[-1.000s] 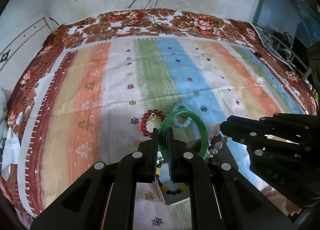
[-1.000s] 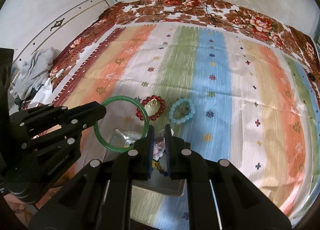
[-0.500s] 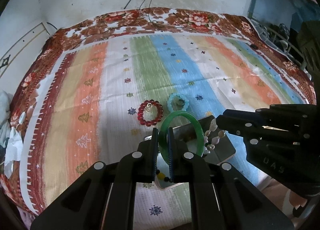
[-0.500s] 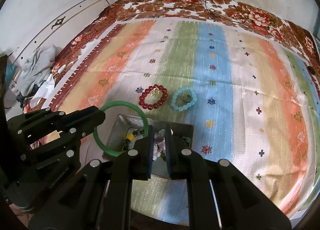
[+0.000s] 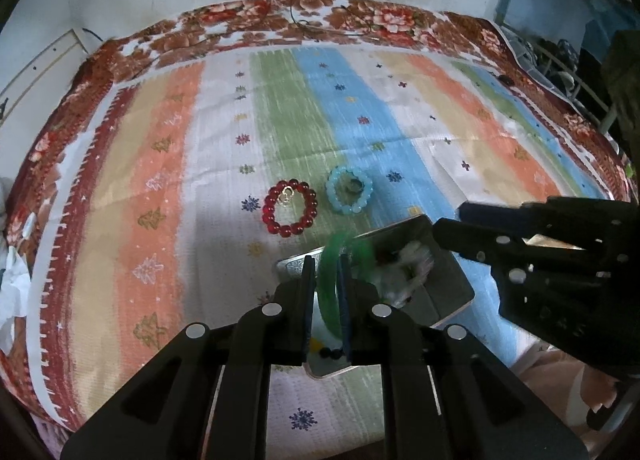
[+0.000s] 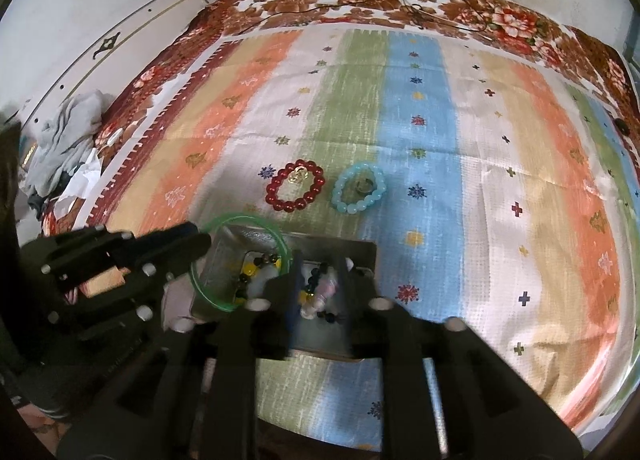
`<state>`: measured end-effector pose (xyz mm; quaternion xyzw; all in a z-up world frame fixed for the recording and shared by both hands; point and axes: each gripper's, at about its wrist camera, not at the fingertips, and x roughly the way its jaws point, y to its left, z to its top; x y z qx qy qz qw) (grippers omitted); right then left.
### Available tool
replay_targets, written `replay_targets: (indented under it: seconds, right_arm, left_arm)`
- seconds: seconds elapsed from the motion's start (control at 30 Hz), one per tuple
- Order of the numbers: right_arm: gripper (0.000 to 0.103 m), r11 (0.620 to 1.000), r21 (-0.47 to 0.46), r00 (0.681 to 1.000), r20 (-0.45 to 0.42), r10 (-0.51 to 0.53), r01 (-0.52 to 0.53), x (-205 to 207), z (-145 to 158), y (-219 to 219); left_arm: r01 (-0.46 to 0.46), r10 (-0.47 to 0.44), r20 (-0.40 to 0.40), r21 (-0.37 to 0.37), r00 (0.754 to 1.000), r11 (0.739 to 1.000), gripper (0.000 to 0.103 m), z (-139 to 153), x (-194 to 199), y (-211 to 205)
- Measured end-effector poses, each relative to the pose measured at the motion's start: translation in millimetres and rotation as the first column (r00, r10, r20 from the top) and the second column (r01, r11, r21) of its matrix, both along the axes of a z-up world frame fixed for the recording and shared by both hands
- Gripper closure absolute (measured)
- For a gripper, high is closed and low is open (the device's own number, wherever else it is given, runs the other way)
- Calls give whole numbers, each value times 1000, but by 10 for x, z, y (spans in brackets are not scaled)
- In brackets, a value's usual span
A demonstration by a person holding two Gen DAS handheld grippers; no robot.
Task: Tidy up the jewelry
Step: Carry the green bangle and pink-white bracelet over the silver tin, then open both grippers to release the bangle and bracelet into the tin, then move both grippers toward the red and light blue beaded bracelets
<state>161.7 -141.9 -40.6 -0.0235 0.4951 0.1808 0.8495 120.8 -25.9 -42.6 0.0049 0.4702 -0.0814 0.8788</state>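
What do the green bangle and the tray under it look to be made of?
Green bangle: glass, jade or resin. It is a rigid, even hoop, translucent and glossy; the exact material is unclear. Tray: probably steel or another metal, with a grey, dully reflective surface and a thin bent rim.

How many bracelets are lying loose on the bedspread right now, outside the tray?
2. The red bead bracelet lies just beyond the metal tray, and the light blue bead bracelet lies beside it to the right. None seems hidden.
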Motion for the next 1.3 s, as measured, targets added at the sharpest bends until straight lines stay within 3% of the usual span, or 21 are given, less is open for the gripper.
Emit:
replay_targets:
  seconds: [0.1, 0.27, 0.33, 0.6, 1.3]
  right_arm:
    - [60, 1000, -5, 1000, 0, -2, 2, 8, -10, 0]
    - [58, 1000, -10, 1000, 2, -16, 16, 44, -23, -20]
    - [57, 1000, -8, 1000, -4, -26, 26, 81, -39, -45]
    - [57, 999, -22, 999, -12, -35, 35, 234, -90, -83]
    - [57, 995, -100, 996, -86, -10, 1, 829, -466, -73]
  left_arm:
    - [-12, 12, -1, -5, 1000, 1000, 87, -2, 15, 33]
    - [-34, 34, 6, -22, 999, 999, 68, 42, 28, 144]
    - [-51, 51, 4, -29, 999, 998, 66, 46, 62, 206]
    - [-86, 86, -36, -16, 996, 996, 66, -62, 277, 381]
    - [-44, 56, -137, 88, 989, 995, 66, -470, 860, 334]
